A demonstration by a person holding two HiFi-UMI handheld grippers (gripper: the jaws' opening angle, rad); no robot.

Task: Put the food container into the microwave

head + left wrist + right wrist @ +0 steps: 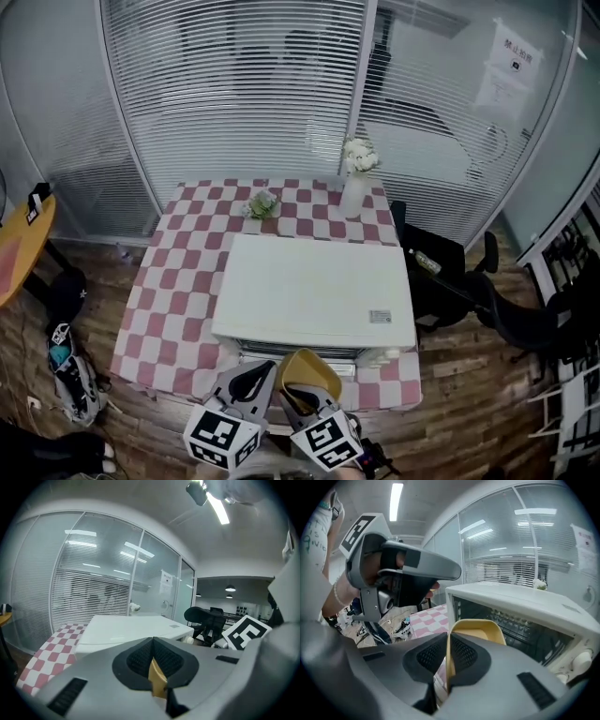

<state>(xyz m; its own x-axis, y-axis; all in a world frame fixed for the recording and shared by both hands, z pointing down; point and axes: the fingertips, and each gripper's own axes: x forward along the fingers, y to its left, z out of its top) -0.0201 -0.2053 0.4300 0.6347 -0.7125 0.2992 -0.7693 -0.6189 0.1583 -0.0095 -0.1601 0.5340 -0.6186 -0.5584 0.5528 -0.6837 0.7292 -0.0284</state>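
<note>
The yellow container (306, 368) hangs just off the near edge of the table (173, 300), in front of the white microwave (319, 286). Both claws are closed on it. The left gripper (154, 666) pinches a strip of its rim from the left, and the right gripper (447, 660) clamps its near wall. The tub's open body reaches toward the microwave's dark front. Nothing lies between tub and microwave. A vase (354, 187) and a small plant (262, 204) stand behind the microwave, and a black chair (450, 277) is on the right.

The food container (307, 369) is yellow, the microwave (319, 286) white, the tablecloth (171, 292) checked red and white.
</note>
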